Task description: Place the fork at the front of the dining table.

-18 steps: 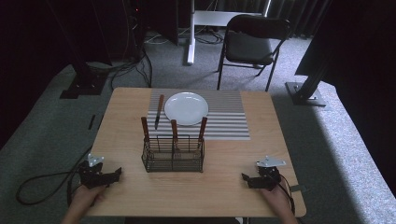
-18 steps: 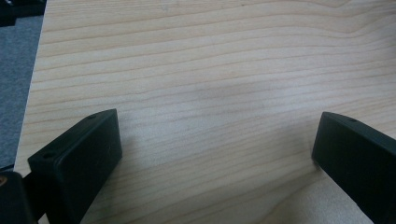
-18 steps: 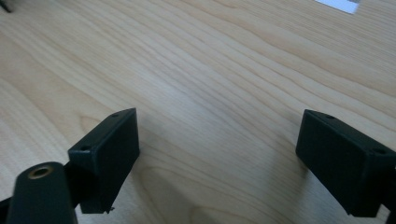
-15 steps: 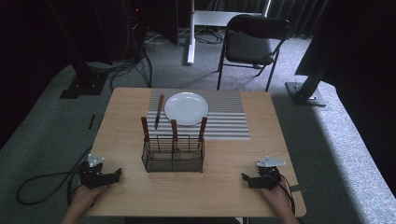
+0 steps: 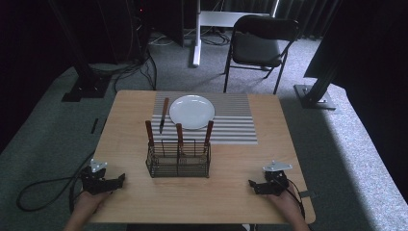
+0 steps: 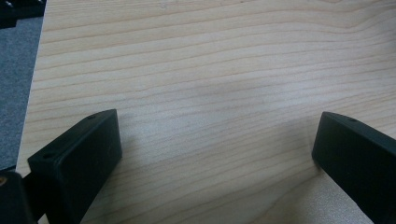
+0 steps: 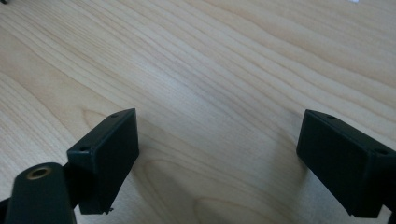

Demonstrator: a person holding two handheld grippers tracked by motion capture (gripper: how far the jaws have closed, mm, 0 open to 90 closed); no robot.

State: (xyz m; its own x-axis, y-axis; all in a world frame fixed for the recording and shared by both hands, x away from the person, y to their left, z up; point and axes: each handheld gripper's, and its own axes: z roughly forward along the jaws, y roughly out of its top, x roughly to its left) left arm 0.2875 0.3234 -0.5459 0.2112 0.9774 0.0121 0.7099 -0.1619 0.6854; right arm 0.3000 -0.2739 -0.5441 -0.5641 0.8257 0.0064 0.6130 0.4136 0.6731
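No text, label, brand, number or sign can be read anywhere in these views, near or far.

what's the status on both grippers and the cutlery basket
Left gripper open, empty, low at the table's near left edge. Right gripper open, empty, near right. Wire basket mid-table, three wooden-handled utensils upright. Knife beside white plate on striped mat.

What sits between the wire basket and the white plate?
In the high view, bare striped placemat separates wire basket from white plate; three wooden handles rise from the basket.
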